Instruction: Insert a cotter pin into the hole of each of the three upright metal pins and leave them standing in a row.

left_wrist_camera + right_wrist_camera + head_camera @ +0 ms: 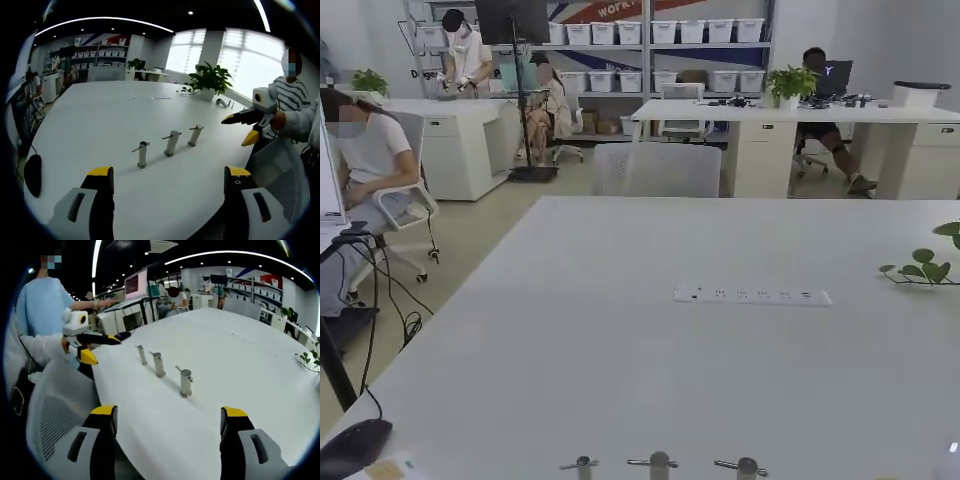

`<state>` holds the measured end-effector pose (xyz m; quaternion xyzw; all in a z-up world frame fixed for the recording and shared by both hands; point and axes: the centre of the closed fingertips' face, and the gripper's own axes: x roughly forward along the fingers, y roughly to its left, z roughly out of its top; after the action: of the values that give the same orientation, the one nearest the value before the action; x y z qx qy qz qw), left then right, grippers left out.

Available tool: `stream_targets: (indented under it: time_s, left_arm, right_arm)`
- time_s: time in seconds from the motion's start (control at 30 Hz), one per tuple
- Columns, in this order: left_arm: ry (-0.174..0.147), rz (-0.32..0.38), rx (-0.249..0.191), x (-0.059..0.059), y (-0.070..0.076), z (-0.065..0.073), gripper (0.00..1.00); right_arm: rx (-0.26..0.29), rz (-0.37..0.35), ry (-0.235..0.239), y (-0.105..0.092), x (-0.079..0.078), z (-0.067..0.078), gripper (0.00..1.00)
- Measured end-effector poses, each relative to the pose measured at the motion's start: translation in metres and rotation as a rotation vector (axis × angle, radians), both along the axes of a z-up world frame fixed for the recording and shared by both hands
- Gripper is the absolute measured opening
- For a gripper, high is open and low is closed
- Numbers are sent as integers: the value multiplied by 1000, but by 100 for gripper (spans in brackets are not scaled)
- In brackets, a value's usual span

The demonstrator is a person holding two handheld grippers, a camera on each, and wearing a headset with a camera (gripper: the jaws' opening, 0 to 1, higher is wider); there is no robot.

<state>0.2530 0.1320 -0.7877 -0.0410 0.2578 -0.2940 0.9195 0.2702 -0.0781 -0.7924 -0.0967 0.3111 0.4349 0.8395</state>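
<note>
Three metal pins point(172, 143) stand upright in a row on the white table point(100, 115), with a cotter pin point(136, 148) through each.
Left gripper point(169, 172): jaws wide apart, empty; row at 12 o'clock, well apart from it.
Right gripper point(169, 411): jaws spread, empty; row near 12 o'clock, well apart.

White table point(620, 380) bears 3 upright metal pins point(659, 463) and a power strip point(752, 296).

blocked: pins point(659, 464) in row, near edge | free: table point(620, 380) up to power strip point(752, 296)
</note>
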Motion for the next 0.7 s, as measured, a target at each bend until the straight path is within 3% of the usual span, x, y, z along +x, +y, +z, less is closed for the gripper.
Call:
stream_targets:
  time_s: [0.17, 0.7]
  left_arm:
    - [-6, 6, 3, -2, 2, 1, 90]
    - [-9, 11, 5, -3, 3, 3, 90]
  right_arm:
    - [19, -10, 3, -1, 3, 2, 86]
    - [9, 9, 4, 0, 0, 0, 86]
